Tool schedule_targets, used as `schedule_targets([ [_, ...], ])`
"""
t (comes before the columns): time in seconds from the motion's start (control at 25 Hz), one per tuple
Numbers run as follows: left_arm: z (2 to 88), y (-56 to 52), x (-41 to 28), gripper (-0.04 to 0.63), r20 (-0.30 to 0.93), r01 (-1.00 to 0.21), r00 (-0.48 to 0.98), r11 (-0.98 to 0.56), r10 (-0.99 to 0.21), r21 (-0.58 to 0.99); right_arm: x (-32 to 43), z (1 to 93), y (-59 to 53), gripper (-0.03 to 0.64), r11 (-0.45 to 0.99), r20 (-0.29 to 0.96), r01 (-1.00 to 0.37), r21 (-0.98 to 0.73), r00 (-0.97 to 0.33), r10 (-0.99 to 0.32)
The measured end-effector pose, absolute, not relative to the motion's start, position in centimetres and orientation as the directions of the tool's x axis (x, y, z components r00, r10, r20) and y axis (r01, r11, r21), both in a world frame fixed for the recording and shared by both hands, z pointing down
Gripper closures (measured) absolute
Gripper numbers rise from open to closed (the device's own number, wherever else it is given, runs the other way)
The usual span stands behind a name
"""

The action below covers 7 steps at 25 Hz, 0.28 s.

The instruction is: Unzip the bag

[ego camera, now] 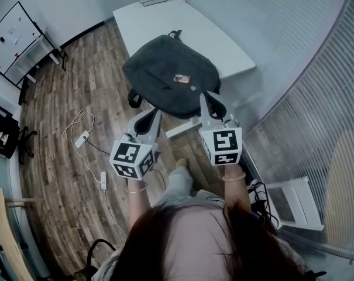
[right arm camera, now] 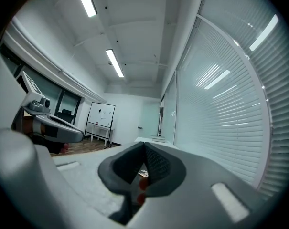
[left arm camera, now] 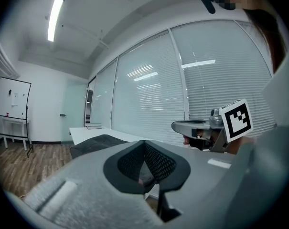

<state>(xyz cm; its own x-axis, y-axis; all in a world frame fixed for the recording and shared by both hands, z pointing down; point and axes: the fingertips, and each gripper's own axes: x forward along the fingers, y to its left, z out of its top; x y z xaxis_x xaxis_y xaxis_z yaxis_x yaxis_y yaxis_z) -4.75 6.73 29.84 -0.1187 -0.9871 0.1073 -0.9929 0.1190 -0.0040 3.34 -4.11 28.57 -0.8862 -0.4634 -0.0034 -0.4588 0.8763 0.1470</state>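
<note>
Pads of the left tool [left arm camera: 145, 146] meet at their tips. The jaws are pressed together with nothing clamped between them. In the head view this left tool [ego camera: 154, 116] sits lower centre-left, its tip at the near left edge of the dark grey fabric backpack [ego camera: 165, 69]; whether it touches the cloth cannot be told. The right tool [right arm camera: 144, 149] is also closed tip to tip, and no held thing can be made out. Small reddish specks show in the gap below its pads. In the head view the right tool [ego camera: 212, 103] lies at the backpack's near right edge, to the right of the left tool.

The backpack lies flat on the white rectangular surface [ego camera: 223, 45], in the upper centre of the head view, with its near end hanging past the surface's near end. Its long axis runs from the bottom of the frame towards the top. The black carry loop [ego camera: 175, 34] is at the far end and points to the upper edge. The dark shoulder straps [ego camera: 136, 98] droop at the near left. A small brown label [ego camera: 181, 78] sits on its upper face.

In the left gripper view the backpack [left arm camera: 94, 144] is a low dark mound left of the tips, and the right tool's marker cube [left arm camera: 236, 119] shows at centre right.

Around the surface is the wood-plank floor [ego camera: 65, 98], with a white cable [ego camera: 77, 124] lying on it left of centre. A whiteboard on a stand [ego camera: 13, 34] is at upper left.
</note>
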Motion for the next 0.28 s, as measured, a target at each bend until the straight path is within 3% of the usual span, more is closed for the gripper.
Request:
schedule_targets([
  [0.28,30.0,3.8,-6.2,0.586,0.116,-0.994,-0.106,0.106,-0.988,-0.005,1.7,28.1,-5.9,0.614,0.887,-0.008,-0.436,0.151,-0.898,-0.440],
])
